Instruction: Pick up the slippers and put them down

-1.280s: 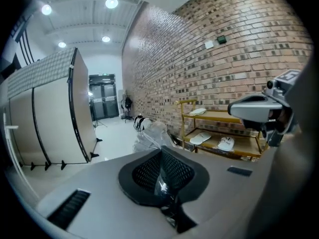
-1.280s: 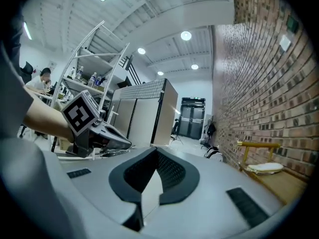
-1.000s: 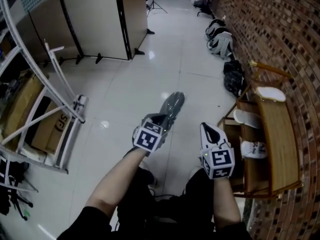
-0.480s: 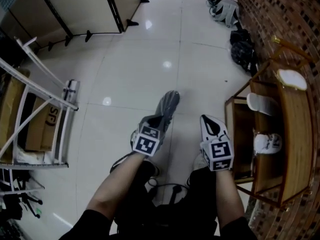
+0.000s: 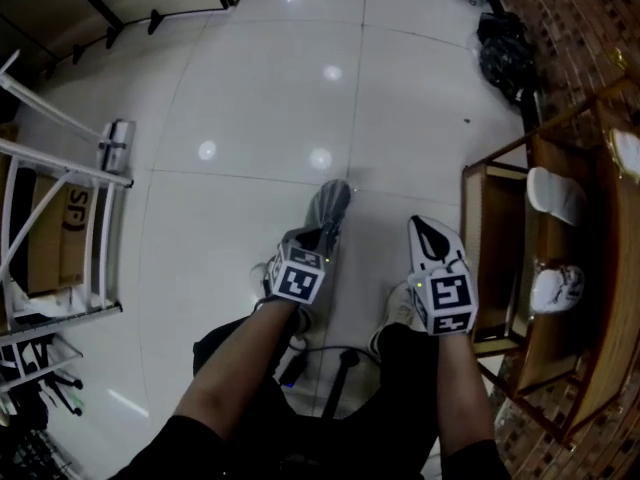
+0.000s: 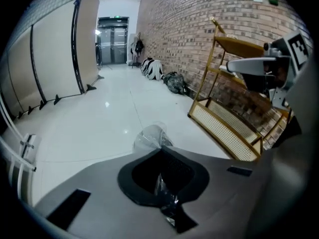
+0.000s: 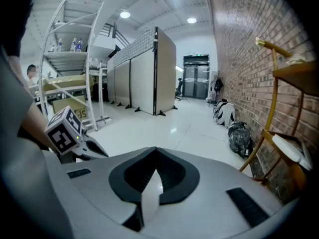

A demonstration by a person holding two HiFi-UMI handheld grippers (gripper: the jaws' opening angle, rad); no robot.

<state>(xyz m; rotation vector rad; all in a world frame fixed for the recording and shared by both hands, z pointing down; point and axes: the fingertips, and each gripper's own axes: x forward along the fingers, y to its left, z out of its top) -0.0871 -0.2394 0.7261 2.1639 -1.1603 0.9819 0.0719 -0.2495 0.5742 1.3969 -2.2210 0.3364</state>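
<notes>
Glossy white tile floor (image 5: 250, 118) runs beside a brick wall (image 5: 560, 8), and the lamps mirror in it. The slipper (image 5: 328, 208) hangs over this floor ahead of the person's feet. It is gray, long and narrow, and sealed in a crinkled clear bag. Whether its far end touches the tile I cannot tell.

The left gripper (image 5: 318, 238) is clamped on the slipper's near end, with a wad of film pinched between the jaws. The slipper looks light and soft, so it will likely flop when held by one end. The film is slick, so the slipper may slide inside the bag. A firmer hold would probably be on the sole's edge through the film, not on loose plastic alone. Setting it down should need little care: nothing about it seems fragile, though the smooth tile may let it skid.

The right gripper (image 5: 432, 236), just beside the left, has its jaws drawn together. A thin white sliver shows between them, which I cannot name, and no slipper sticks out of it.

Near it on the right stands a wooden rack (image 5: 480, 258) with cane-mesh panels. On its shelves lie a flat white slipper (image 5: 555, 196) and, lower, a white shoe (image 5: 553, 290). A black bag (image 5: 505, 53) slumps by the wall further off. A white metal shelf (image 5: 60, 168) stands well apart at the left.
</notes>
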